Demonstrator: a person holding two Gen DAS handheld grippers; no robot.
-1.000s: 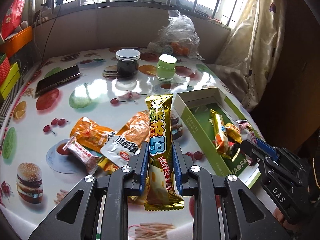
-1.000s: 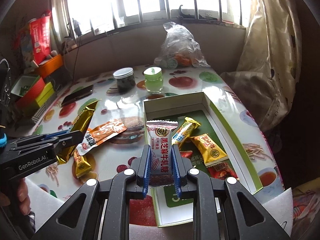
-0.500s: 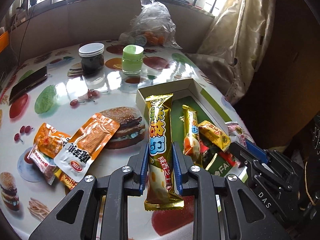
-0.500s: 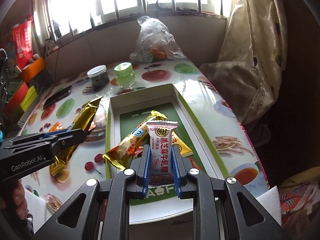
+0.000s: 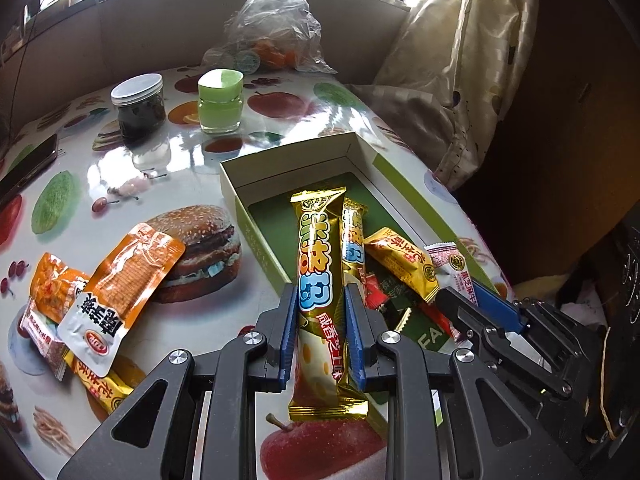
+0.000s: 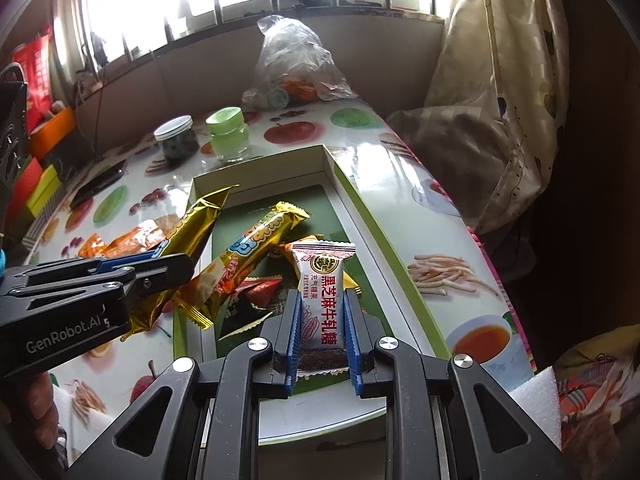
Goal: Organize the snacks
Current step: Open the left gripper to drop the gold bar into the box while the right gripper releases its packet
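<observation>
**Both grippers loaded over the green box**

Landmark: the green box, open-topped, white inside walls, lying on the counter with its fruit-and-burger print.

Nearest: left gripper, jaws pinching a long gold snack bar across its lower half. The bar's top end reaches over the box's near-left part; its bottom end hangs toward the camera.

Right gripper, jaws clamped on a small white candy packet with red lettering, held upright above the near end of the box.

Inside the box: a second gold bar lying diagonally, a yellow packet beside it, a red wrapper partly under both.

Left of the box, on the counter: an orange pouch with a silver bottom edge, overlapping a smaller orange pouch. More wrappers beneath them, not readable.

Beyond the box's far end: a dark jar with a white lid and a green-lidded jar, side by side, apart. A phone lies far left of these.

Farthest: a clear plastic bag against the wall under the window. A curtain hangs at the box's right.
</observation>
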